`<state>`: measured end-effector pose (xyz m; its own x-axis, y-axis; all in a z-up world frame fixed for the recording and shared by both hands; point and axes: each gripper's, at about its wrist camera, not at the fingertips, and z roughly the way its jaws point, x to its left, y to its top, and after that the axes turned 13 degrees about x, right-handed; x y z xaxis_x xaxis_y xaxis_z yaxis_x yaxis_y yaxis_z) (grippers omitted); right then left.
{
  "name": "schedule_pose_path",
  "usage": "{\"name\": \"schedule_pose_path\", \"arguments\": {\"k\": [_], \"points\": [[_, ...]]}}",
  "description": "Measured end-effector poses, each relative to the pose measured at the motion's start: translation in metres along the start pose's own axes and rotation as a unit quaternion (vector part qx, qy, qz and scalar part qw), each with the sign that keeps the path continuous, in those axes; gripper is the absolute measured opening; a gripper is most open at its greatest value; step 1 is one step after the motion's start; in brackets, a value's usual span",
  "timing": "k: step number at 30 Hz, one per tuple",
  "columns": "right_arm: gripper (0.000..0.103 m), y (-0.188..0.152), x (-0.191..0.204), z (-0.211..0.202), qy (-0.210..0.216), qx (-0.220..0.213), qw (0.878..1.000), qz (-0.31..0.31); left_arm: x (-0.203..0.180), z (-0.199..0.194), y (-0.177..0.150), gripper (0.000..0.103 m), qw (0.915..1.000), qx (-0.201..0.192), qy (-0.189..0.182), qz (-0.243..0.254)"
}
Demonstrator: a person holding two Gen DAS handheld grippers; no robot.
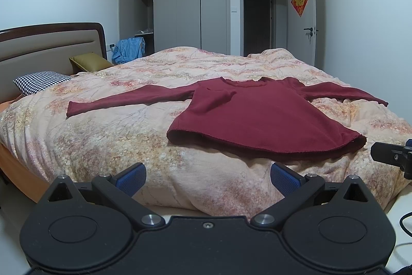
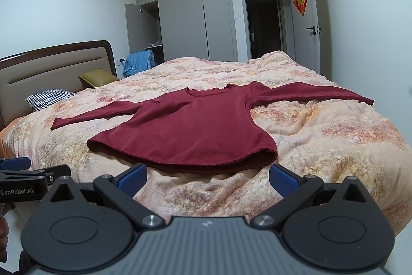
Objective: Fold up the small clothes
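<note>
The red long-sleeved top (image 1: 257,115) lies flat and face up on the floral quilt (image 1: 128,146) of the bed, and in my left wrist view nothing about it is folded yet: both sleeves stretch straight out to either side, the neckline points toward the far wardrobe (image 1: 188,7), and the hem hangs just past my fingers. My left claw (image 1: 207,178) has its blue pads (image 1: 131,178) wide apart, with nothing between them, short of the hem and not touching the cloth. At the right edge I catch the tip of my other tool.

From my right wrist view the same top (image 2: 190,125) sits a little left of centre, spread out the same way, hem nearest me. My right claw (image 2: 207,178) is likewise spread and empty, hovering just before the hem.

I judge the task to be at its very start: the garment is laid out ready, and every fold, sleeves first and then the body, is still to do.
</note>
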<state>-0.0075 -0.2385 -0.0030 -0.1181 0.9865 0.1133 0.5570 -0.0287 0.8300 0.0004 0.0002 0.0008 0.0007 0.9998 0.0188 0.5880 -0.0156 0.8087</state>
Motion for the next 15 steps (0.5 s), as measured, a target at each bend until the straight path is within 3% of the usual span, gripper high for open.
{"name": "schedule_pose_path", "arguments": {"k": [15], "points": [[0.103, -0.0002, -0.0005, 0.0002, 0.000, 0.001, 1.000, 0.001, 0.0003, 0.0018, 0.0003, 0.103, 1.0000, 0.001, 0.001, 0.002]]}}
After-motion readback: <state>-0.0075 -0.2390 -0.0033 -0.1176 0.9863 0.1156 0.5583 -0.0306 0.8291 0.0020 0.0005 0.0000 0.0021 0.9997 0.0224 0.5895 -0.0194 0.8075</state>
